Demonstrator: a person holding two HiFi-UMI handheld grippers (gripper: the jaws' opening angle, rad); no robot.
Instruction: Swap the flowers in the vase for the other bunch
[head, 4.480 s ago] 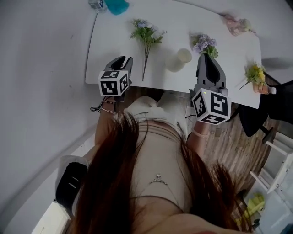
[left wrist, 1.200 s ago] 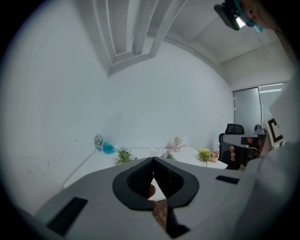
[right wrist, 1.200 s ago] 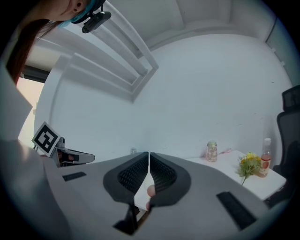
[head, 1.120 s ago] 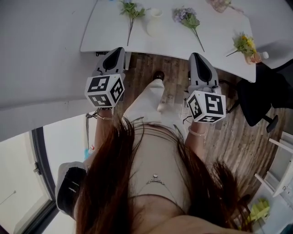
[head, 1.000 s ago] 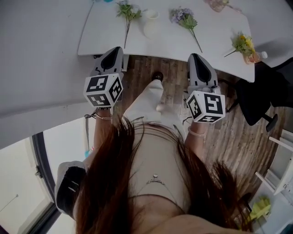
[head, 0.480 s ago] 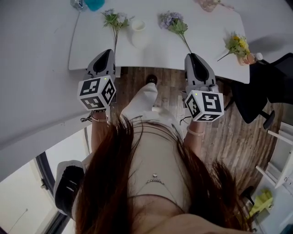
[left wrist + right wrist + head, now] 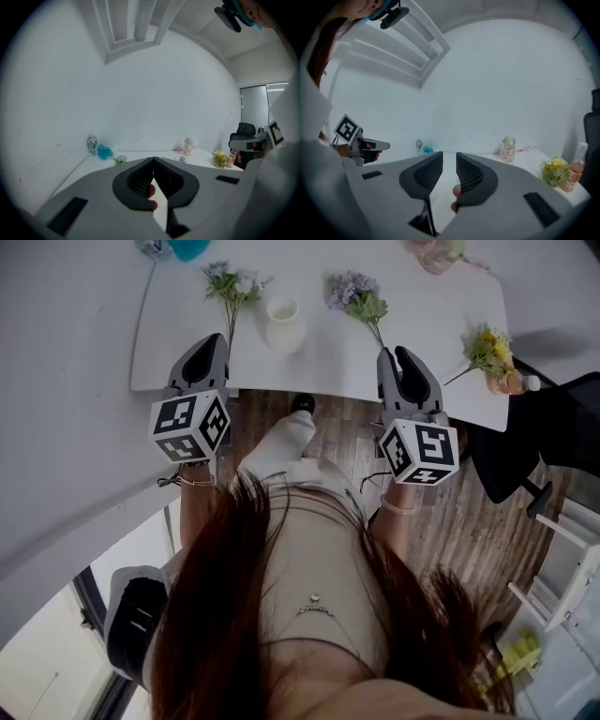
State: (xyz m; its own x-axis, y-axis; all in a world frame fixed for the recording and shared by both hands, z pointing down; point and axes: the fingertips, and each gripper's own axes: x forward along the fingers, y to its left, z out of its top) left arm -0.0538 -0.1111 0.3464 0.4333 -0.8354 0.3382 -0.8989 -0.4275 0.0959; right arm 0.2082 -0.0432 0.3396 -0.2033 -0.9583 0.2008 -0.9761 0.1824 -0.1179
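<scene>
Vase [image 7: 281,322] sits empty on counter [image 7: 431,306], btwn purple flowers [image 7: 356,298] & pale flowers [image 7: 230,282]. Old bunch looks out; new one not in yet. Left gripper [image 7: 214,343] closed, empty. Right gripper [image 7: 396,354] has just been opening a bit, nothing in it.

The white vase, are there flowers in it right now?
No, the white vase stands empty, with the purple bunch lying beside it on the table.

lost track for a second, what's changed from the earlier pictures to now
Both grippers moved up to the table edge. The right gripper jaws have just been opening, nothing between them. The left gripper stays shut. The vase stays empty, purple bunch and pale bunch beside it.
</scene>
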